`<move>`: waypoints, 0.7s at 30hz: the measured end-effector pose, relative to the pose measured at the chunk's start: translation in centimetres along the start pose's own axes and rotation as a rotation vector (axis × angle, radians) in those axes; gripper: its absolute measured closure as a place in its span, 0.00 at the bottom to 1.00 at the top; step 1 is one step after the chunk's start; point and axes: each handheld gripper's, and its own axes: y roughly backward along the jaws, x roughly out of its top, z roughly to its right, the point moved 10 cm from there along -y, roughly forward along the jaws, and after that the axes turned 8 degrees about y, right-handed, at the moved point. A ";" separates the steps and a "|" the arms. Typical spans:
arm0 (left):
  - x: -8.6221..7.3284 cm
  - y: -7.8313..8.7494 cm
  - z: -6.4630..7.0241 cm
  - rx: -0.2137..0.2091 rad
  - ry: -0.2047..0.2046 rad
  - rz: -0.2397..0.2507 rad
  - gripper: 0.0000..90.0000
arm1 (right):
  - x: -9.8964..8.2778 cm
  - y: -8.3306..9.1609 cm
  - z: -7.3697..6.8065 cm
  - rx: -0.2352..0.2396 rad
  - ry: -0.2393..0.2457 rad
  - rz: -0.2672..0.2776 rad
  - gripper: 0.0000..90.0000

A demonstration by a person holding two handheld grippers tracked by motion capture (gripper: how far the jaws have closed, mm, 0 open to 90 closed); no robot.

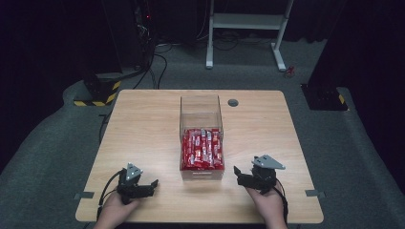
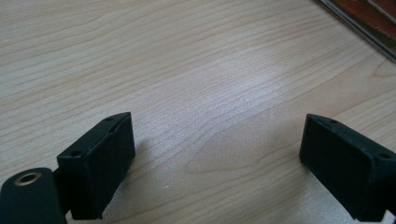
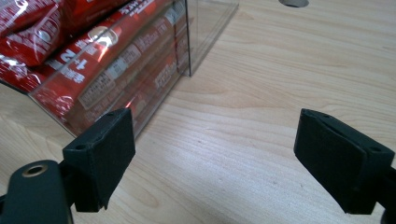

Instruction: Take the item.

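Note:
A clear plastic box (image 1: 201, 109) stands mid-table; its near half is packed with several red snack packets (image 1: 202, 148). My left gripper (image 1: 152, 186) rests on the wood to the box's lower left, open and empty; its jaws (image 2: 217, 161) stand wide over bare tabletop. My right gripper (image 1: 240, 174) sits at the box's lower right, also open and empty. In the right gripper view the gripper (image 3: 215, 158) is beside the box's corner (image 3: 189, 42), with red packets (image 3: 84, 60) pressed against the clear wall.
The wooden table (image 1: 143, 124) has a round grey cable grommet (image 1: 233, 102) behind the box. Free wood lies on both sides of the box. Beyond the table are a white frame (image 1: 246, 24) and a yellow-black striped base (image 1: 98, 93) on the floor.

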 end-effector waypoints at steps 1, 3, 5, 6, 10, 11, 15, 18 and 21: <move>0.0 0.0 0.0 0.000 0.000 0.000 0.12 | 0.1 0.1 0.0 0.001 0.001 0.005 0.14; 0.0 0.0 0.0 0.000 0.000 0.000 0.12 | 0.3 0.2 -0.1 0.001 0.006 0.010 0.15; 0.0 0.0 0.0 0.000 0.000 0.000 0.12 | 0.4 0.3 -0.2 0.002 0.007 0.012 0.15; 0.0 0.0 0.0 0.000 0.000 0.000 0.12 | 0.5 0.4 -0.2 0.001 0.007 0.014 0.15; 0.0 0.0 0.0 0.000 0.000 0.000 0.12 | 0.7 0.5 -0.1 0.001 0.009 0.023 0.15; 0.0 0.0 0.0 0.000 0.000 0.000 0.12 | 0.7 0.6 -0.1 0.003 0.005 0.021 0.15; 0.0 0.0 0.0 0.002 -0.001 -0.001 0.11 | 0.9 0.7 0.1 0.003 0.005 0.030 0.15; 0.0 0.0 -0.1 0.002 -0.003 -0.003 0.11 | 1.0 0.7 0.1 0.004 0.002 0.032 0.15; 0.0 -0.1 0.0 0.001 -0.003 -0.005 0.09 | 1.4 0.8 0.1 0.004 0.003 0.039 0.15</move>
